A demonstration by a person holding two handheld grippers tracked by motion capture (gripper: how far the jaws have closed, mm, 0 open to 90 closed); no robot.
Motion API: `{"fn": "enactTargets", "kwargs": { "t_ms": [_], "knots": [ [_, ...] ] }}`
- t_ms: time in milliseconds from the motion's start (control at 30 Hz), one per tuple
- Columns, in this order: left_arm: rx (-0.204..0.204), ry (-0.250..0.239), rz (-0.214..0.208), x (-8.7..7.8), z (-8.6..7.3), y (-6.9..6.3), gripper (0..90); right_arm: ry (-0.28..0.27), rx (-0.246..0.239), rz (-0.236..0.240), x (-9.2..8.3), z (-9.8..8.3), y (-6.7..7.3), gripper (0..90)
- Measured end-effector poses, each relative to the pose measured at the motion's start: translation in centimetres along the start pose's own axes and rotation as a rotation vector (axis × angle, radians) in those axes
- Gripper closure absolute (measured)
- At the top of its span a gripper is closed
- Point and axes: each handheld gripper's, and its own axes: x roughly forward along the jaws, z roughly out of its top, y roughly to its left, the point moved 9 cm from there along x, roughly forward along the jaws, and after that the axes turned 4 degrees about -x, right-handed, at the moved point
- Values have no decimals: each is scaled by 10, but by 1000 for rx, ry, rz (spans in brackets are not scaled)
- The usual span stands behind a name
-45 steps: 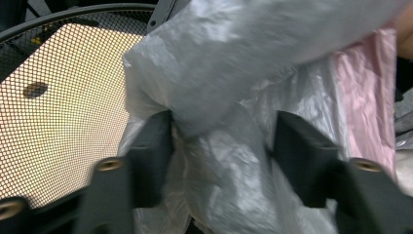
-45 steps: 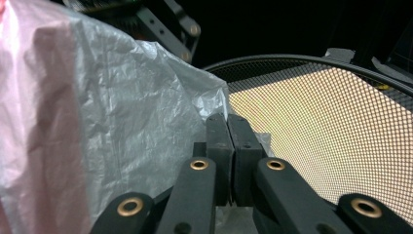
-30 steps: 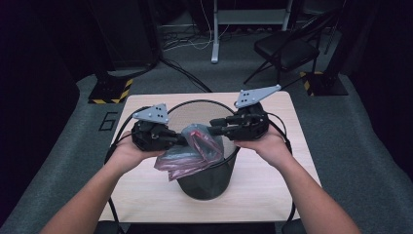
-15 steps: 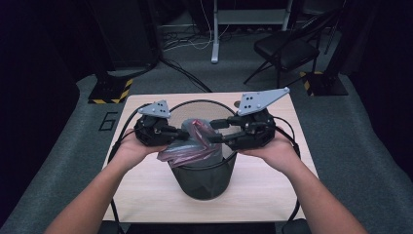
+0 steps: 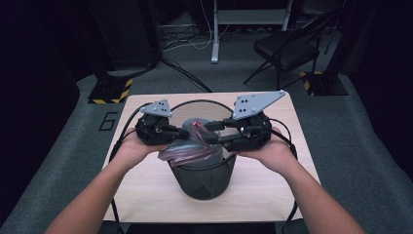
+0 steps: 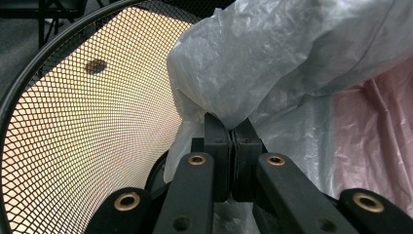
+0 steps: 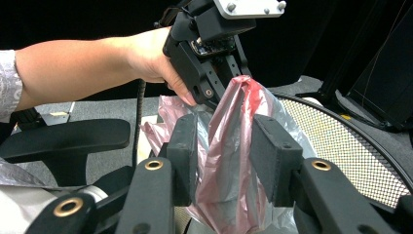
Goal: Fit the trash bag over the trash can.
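- So, black wire-mesh wastebasket (image 5: 202, 178) sits mid-table on the pale wooden table (image 5: 146, 192), toward 6 o'clock; a crumpled thin plastic bag, grey-white with pink-red parts (image 5: 192, 146), bunches over its rim and rises above the opening
- left gripper (image 6: 233, 139) comes in from 9 o'clock in the high view; jaws pinched tight together on a fold of the bag's whitish film, mesh wall curving off at its 10 o'clock
- right gripper (image 7: 224, 161) comes in from 3 o'clock; its jaws have just been closing a bit, but they stand apart, a pink-red twist of the bag standing up between them; can't tell whether the pads actually press it
- both hands level with each other over the basket mouth, bag stretched between them
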Motion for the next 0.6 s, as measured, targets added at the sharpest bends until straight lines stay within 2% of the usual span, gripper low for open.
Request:
{"fn": "enactTargets", "kwargs": {
  "t_ms": [333, 467, 600],
  "knots": [
    [11, 5, -13, 2, 1, -5, 879, 51, -4, -9, 11, -10, -1, 626],
    [16, 10, -17, 2, -1, -8, 878, 64, -23, -37, 14, -12, -4, 717],
    [10, 4, -18, -1, -1, -6, 879, 58, -20, -23, 12, -12, -4, 723]
  ]
}}
